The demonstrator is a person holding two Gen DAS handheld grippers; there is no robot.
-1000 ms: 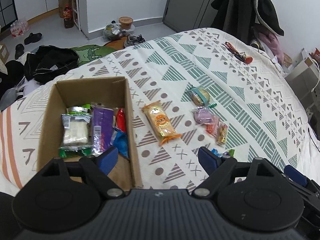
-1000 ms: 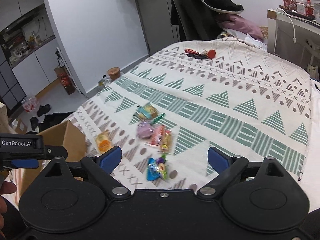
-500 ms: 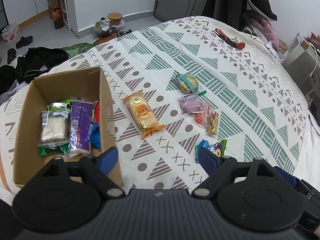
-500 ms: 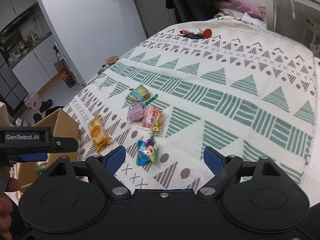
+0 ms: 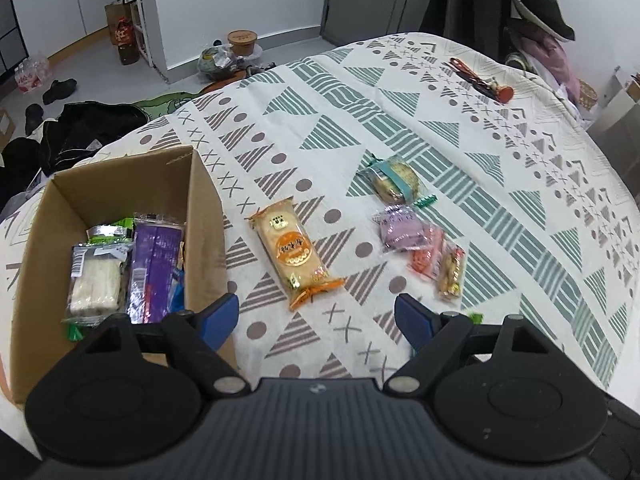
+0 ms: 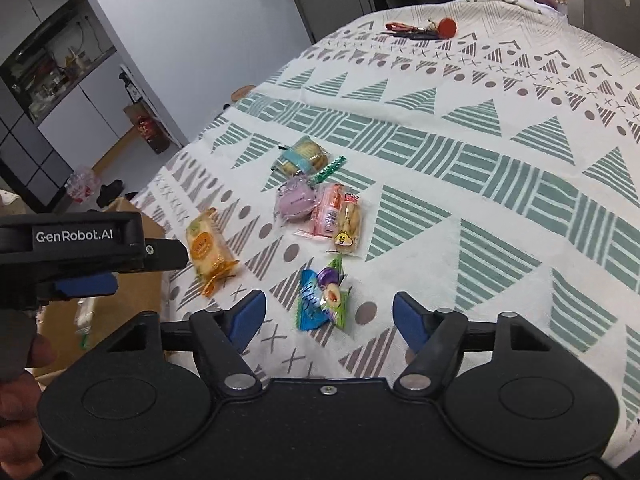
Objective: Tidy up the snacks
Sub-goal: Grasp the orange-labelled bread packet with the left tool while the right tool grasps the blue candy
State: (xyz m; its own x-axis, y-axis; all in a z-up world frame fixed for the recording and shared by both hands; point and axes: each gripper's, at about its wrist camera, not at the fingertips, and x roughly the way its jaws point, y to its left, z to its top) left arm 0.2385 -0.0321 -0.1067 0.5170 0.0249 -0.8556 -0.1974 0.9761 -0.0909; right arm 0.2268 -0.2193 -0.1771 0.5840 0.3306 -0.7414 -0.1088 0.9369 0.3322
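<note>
Both tongs, left (image 5: pixel 316 316) and right (image 6: pixel 329 314), agape and empty; blue packet (image 6: pixel 323 299) framed for pickup, cardboard box (image 5: pixel 120 184) at bed's near-left edge for drop-off.

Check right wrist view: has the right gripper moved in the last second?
Yes. The right gripper has moved forward and down toward the bedspread: the blue-green snack packet sits higher and larger between its open fingers than before.
</note>
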